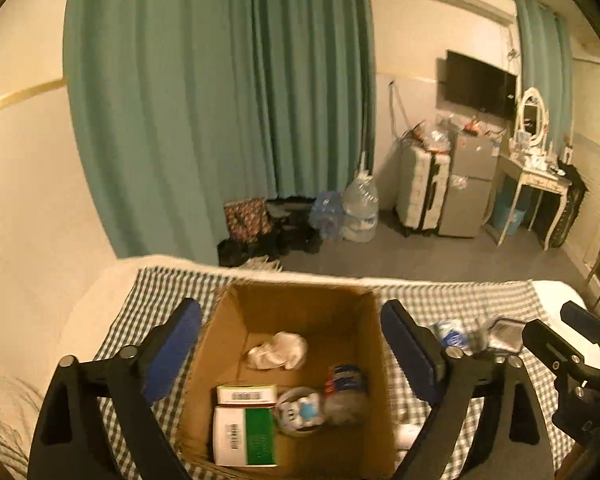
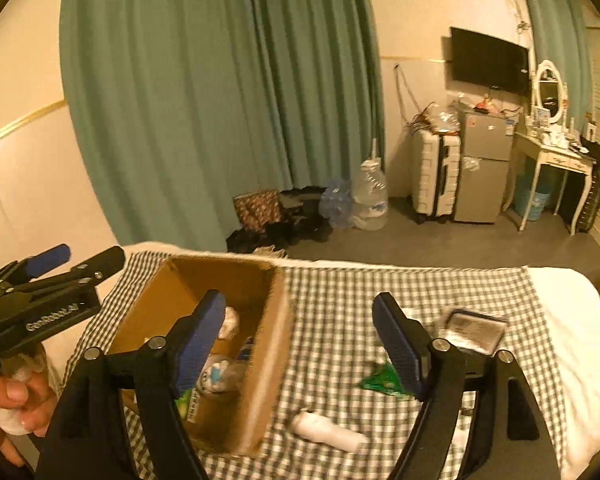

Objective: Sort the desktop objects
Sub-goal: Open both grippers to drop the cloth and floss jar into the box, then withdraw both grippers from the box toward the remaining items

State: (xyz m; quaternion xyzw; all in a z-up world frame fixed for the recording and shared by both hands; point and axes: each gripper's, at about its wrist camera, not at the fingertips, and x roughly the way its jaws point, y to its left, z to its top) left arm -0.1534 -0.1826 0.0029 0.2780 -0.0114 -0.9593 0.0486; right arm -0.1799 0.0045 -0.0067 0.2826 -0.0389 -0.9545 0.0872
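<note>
Both tongs sit right under my cameras, spread wide with nothing between the blue pads. My left tongs (image 1: 292, 344) hang over the box (image 1: 296, 312), which already holds a crumpled tissue (image 1: 278, 350), two green-and-white cartons (image 1: 246, 420) and a few wrapped bits I can't name. My right tongs (image 2: 300, 344) hover to the right of that box, over the checked cloth (image 2: 339, 300) on the bed.

What's left lies out on the cloth: a white bottle (image 2: 329, 432) near me, a green packet (image 2: 383, 380) just inside the right pad, and a dark flat case (image 2: 473, 330) farther right.

I judge the bottle is next. It lies on its side, low between the right tongs' pads, long axis running left to right and slightly toward me. It is below and nearer than the fingertips, so I'd pull back, dip, and roll the wrist to close across its width. The right hand is clearly nearer; the left would have to cross over the box wall.
</note>
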